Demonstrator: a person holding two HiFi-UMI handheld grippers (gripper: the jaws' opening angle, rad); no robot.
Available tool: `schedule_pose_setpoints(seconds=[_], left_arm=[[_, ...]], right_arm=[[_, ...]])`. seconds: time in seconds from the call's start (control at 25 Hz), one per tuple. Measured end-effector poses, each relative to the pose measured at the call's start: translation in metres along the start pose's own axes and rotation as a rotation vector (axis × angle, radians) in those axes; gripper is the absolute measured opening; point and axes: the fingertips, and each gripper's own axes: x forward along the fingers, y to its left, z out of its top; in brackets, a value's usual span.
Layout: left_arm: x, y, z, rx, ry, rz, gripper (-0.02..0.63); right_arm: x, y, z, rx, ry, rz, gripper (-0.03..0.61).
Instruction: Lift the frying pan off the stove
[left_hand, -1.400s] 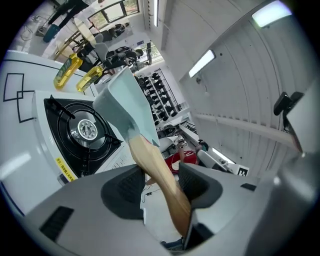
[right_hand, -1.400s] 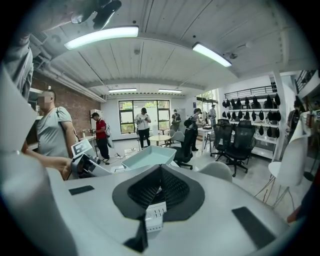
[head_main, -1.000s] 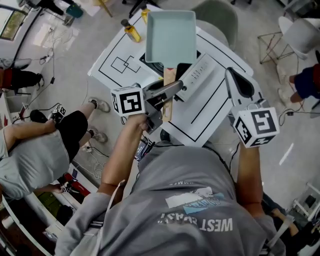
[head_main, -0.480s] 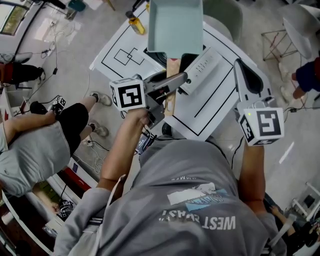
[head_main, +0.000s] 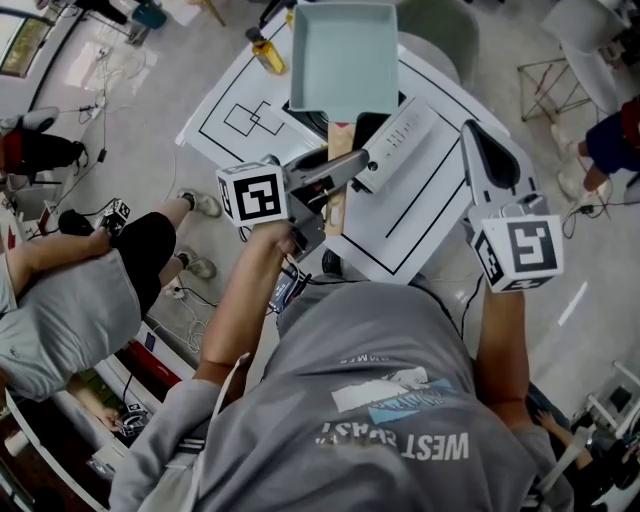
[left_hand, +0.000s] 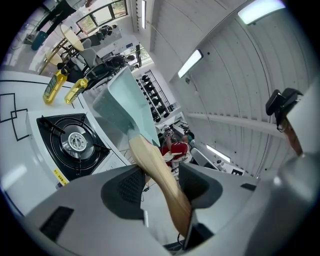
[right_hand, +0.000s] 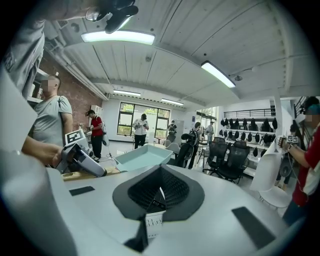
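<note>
Your left gripper clamps light wooden handle of pale teal square frying pan. Pan hangs in air above black gas stove, apart from burner. Your right gripper: jaws pressed together, nothing between, off to right over white table.

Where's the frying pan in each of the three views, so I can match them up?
Head view: frying pan at top centre, over the stove.
Left gripper view: pan centre-left, rising from the jaws.
Right gripper view: pan left of centre, beyond the pads.
Shared landmark: its wooden handle, clamped in the left gripper.
</note>
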Motion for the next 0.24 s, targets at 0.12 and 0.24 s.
schedule_pose_setpoints(seconds=[0.12,0.24], left_arm=[[-0.0006,0.0037,-0.0039,-0.021,0.002,0.008,0.206],[-0.001,0.0054,-0.0052,-0.028,0.002,0.01,0.206]], right_arm=[[0.0006,0.0,-0.0014,0.003,0.002,0.003,0.007],[0.0015,0.0004,-0.0026,0.005,0.005,0.007,0.008]])
